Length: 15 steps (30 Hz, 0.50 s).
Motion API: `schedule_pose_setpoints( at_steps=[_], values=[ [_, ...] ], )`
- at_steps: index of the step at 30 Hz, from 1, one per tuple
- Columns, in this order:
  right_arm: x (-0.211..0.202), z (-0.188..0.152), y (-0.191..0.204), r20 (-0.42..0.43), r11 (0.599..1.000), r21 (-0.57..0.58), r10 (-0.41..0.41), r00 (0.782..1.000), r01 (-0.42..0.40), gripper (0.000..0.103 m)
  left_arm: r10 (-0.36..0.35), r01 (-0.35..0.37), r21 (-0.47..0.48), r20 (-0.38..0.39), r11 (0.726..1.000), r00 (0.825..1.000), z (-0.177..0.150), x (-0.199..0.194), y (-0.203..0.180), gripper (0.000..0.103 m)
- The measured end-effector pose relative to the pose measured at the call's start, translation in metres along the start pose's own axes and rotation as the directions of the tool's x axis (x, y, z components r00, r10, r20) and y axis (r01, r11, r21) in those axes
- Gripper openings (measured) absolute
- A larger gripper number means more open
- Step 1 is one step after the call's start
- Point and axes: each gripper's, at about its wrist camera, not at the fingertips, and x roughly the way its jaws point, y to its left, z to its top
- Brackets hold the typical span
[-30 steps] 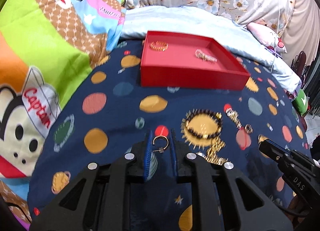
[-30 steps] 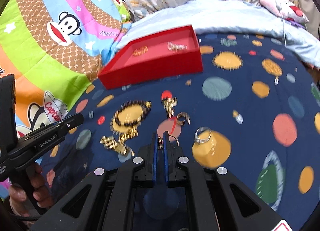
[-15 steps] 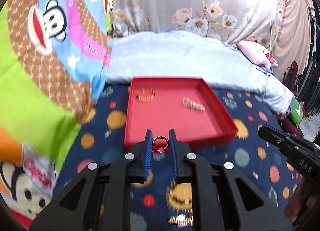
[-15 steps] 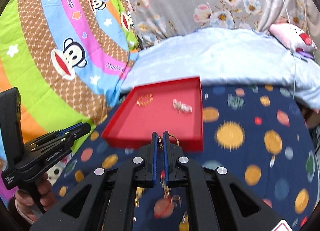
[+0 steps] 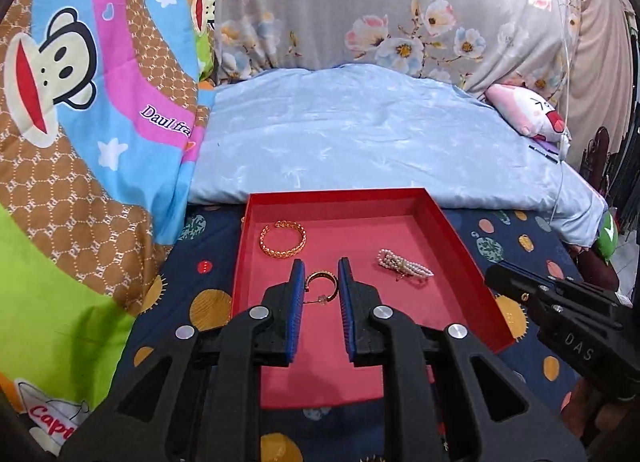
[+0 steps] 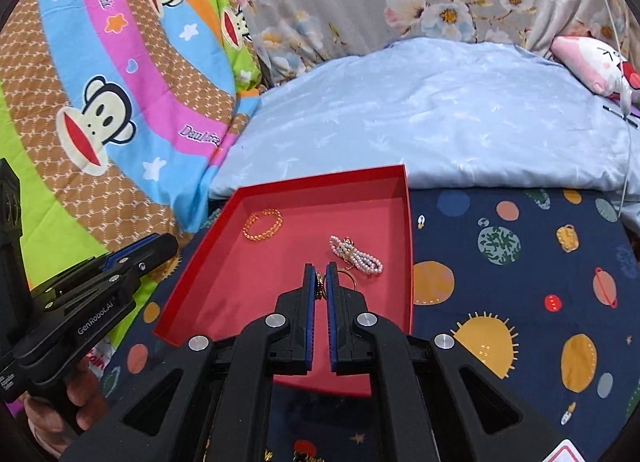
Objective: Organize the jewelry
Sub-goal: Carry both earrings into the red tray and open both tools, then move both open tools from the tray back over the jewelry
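Over the tray: we hold a gold hoop earring [image 5: 321,280] pinched in our left gripper [image 5: 320,276], above the red tray [image 5: 456,229] near its front edge.
Right gripper [image 6: 320,280]: fingers pressed on a small gold piece [image 6: 319,282].
Change: a second ago both hovered over the planet blanket [image 6: 520,262]; now we're at the drop-off.
Room: bare floor between gold bracelet [image 5: 283,238], pearl bracelet [image 5: 404,264] and the front wall.
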Motion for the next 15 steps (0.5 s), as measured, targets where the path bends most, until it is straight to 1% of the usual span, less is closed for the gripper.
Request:
schedule_pose_setpoints(
  at_steps=[7, 9, 11, 12, 13, 14, 15],
  values=[
    [0.030, -0.007, -0.005, -0.045, 1.000, -0.011, -0.024, 0.999, 0.024, 0.005, 0.001, -0.002, -0.020, -0.061, 1.000, 0.998, 0.000, 0.037, 0.004, 0.017],
    [0.030, -0.007, -0.005, -0.036, 0.999, -0.015, -0.037, 0.999, 0.036, 0.015, 0.004, -0.006, -0.030, -0.067, 1.000, 0.998, -0.001, 0.041, 0.007, 0.017],
    [0.028, -0.007, -0.004, -0.023, 0.999, -0.020, -0.040, 0.999, 0.039, 0.021, 0.002, -0.005, -0.041, -0.065, 0.999, 0.998, -0.001, 0.043, 0.009, 0.018],
    [0.026, -0.007, -0.003, -0.017, 0.999, -0.022, -0.043, 0.999, 0.042, 0.024, 0.009, -0.011, -0.043, -0.065, 0.999, 0.998, -0.001, 0.044, 0.010, 0.026],
    [0.024, -0.007, -0.002, -0.009, 0.999, -0.025, -0.045, 0.999, 0.045, 0.026, 0.013, -0.016, -0.046, -0.063, 0.999, 0.998, -0.002, 0.043, 0.011, 0.041],
    [0.021, -0.008, -0.002, -0.003, 0.999, -0.026, -0.045, 0.999, 0.045, 0.028, 0.018, -0.020, -0.050, -0.056, 0.999, 0.998, -0.002, 0.041, 0.013, 0.048],
    [0.018, -0.008, -0.001, 0.002, 0.999, -0.026, -0.045, 0.999, 0.045, 0.029, 0.028, -0.031, -0.058, -0.043, 0.998, 0.999, -0.002, 0.037, 0.014, 0.060]
  ],
)
